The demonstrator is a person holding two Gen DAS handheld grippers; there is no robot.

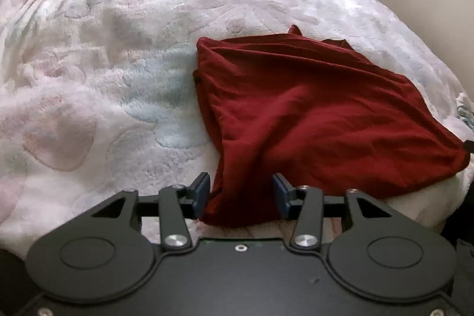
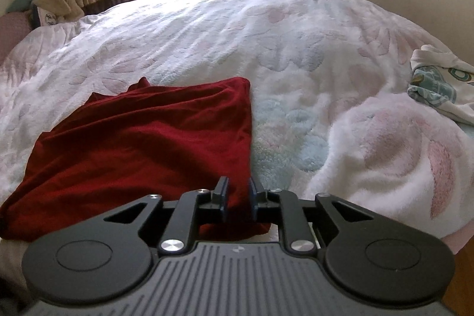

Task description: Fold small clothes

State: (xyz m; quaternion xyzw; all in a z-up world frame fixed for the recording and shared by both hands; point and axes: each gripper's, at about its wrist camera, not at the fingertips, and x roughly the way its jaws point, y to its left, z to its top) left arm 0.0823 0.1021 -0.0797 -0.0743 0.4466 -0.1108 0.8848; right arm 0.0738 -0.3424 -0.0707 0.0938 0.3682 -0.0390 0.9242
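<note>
- The dark red garment (image 1: 311,114) lies on the fluffy floral blanket (image 1: 103,79) at its near edge, already doubled over once, with both near corners hanging just past the edge.
- Left gripper (image 1: 241,194): jaws apart, set astride the garment's near left corner. Cloth lies between the pads, but they do not look clamped on it.
- Right gripper (image 2: 237,196): jaws drawn close on the garment's (image 2: 142,138) near right corner. Cloth passes between them and appears pinched; full contact cannot be confirmed.
- Probable step in hand: secure both near corners for the next fold toward the far edge of the garment.
- Close the left jaws fully before lifting; a one-sided lift will skew the hem.
- Take all layers at each corner. A single layer would pull the stack apart.
- Raise both corners level and carry them together to the far edge, keeping the hem taut between the grippers.
- Lay down, do not drop; thin knit wrinkles readily on deep pile.
- A printed white garment (image 2: 441,88) lies well to the right of the red one; leave it undisturbed.
</note>
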